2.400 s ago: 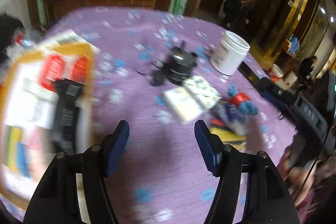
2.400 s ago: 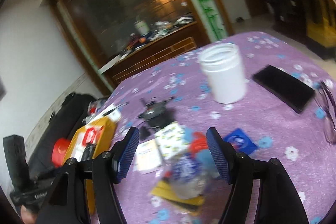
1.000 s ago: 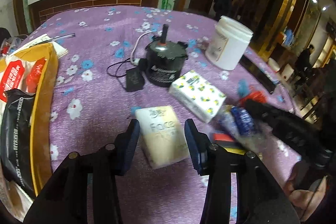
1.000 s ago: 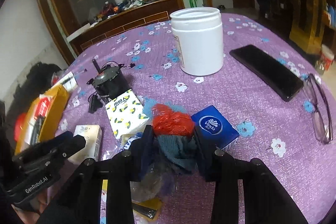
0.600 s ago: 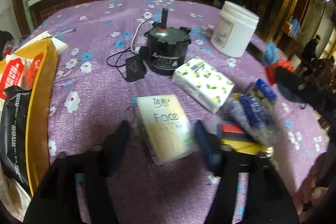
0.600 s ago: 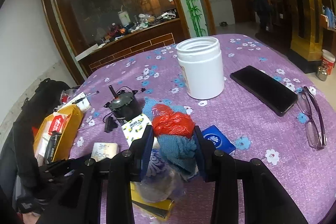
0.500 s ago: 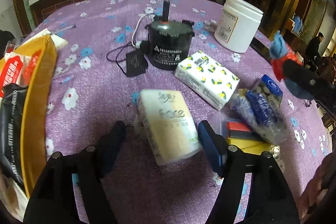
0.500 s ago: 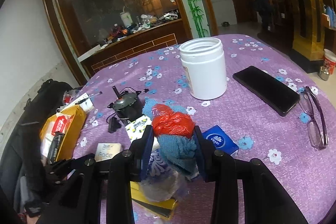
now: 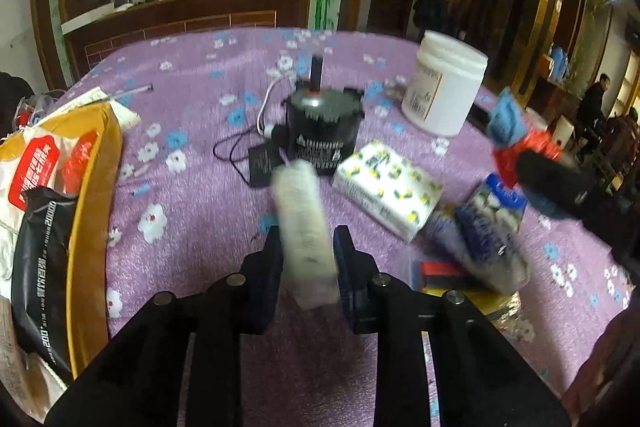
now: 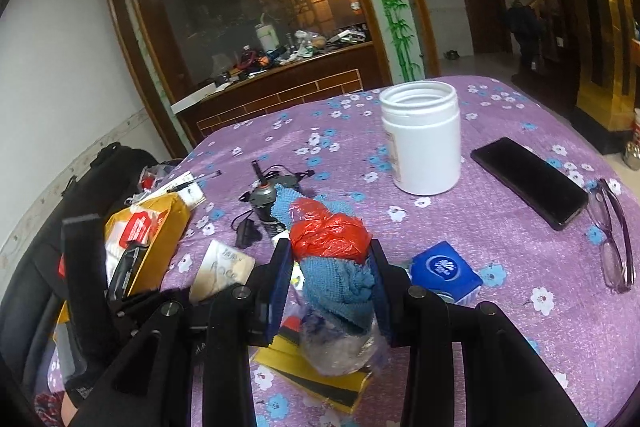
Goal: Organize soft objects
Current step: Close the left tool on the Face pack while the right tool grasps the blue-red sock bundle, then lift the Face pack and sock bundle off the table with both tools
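White tissue pack (image 9: 306,227) sat between closing left tongs (image 9: 307,251), pads touching, above purple table (image 9: 192,227); right tongs (image 10: 330,277) pinched blue cloth bundle (image 10: 336,279), white jar (image 10: 424,139) at 1 o'clock.

1. The pale tissue pack (image 9: 306,227) between the left gripper's (image 9: 307,251) closing jaws is smeared by motion — its print cannot be read, and its near end is hidden behind the fingers.
2. The black motor (image 9: 324,131) behind it is blurred too; its label is illegible.
3. The yellow bag (image 9: 92,195) runs off the left edge.
4. In the right wrist view, the blue cloth (image 10: 340,287) and its red plastic wrap (image 10: 326,233) cover the clear bundle (image 10: 340,351) below — contents unclear.
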